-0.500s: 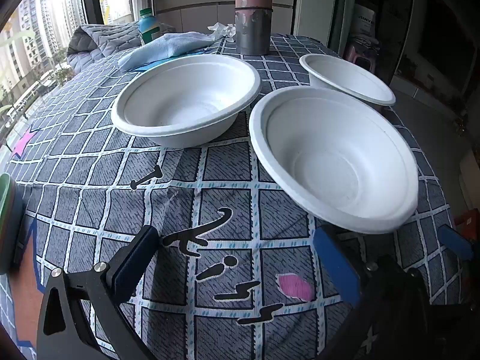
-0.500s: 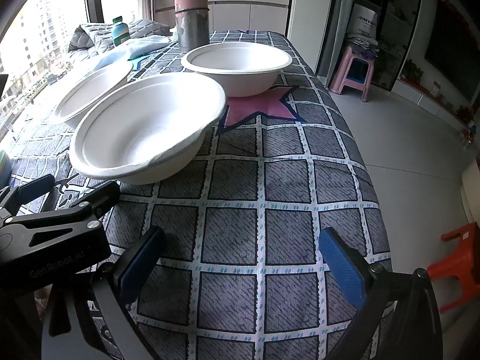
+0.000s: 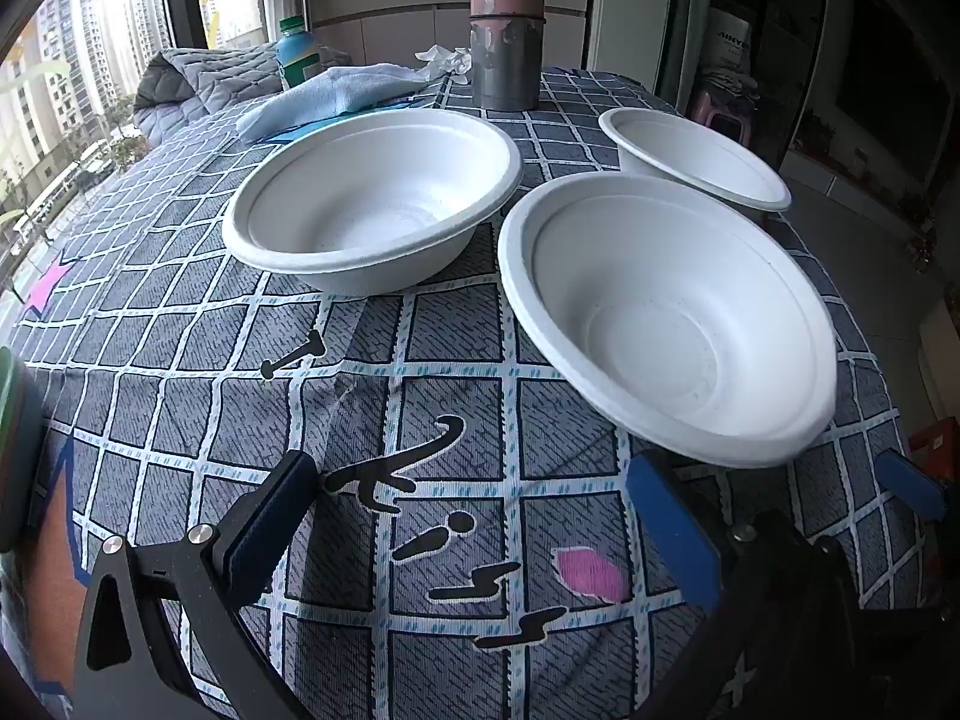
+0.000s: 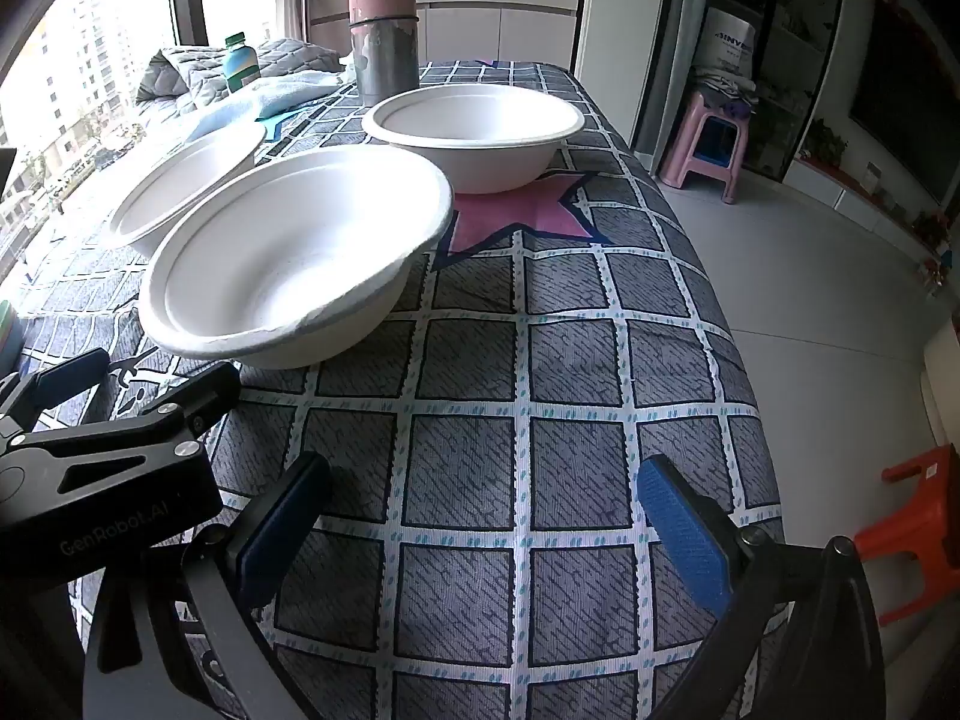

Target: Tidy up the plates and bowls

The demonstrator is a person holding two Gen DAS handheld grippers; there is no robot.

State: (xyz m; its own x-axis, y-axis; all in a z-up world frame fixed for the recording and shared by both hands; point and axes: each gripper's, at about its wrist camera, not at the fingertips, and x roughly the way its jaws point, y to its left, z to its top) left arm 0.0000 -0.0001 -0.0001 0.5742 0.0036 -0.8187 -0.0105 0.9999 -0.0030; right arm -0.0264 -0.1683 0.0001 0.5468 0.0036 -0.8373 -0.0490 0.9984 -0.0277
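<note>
- Left tongs [image 3: 474,516]: jaws spread wide apart, nothing between them; they hang over the near part of the tabletop [image 3: 456,420], which carries a grey checked cloth.
- Right tongs [image 4: 480,510]: jaws spread wide apart, nothing between them; they hang over bare cloth near the right edge of the tabletop.
- Near bowl [image 3: 666,324]: white, upright and slightly tilted, just beyond the right finger of the left tongs; no pad touches it. In the right wrist view the same bowl [image 4: 294,258] lies to the left of the right tongs.
- Left bowl [image 3: 372,198]: white, upright, farther back and left of the near bowl; the two rims stand close, contact cannot be told.
- Far bowl [image 3: 696,162]: white, upright, behind the near bowl at the right side; in the right wrist view it rests partly on a pink star print [image 4: 516,213].
- Metal cylinder [image 3: 507,24]: upright at the far end of the tabletop.
- Blue towel [image 3: 336,96] and bottle [image 3: 297,57]: far left, beside the cylinder.
</note>
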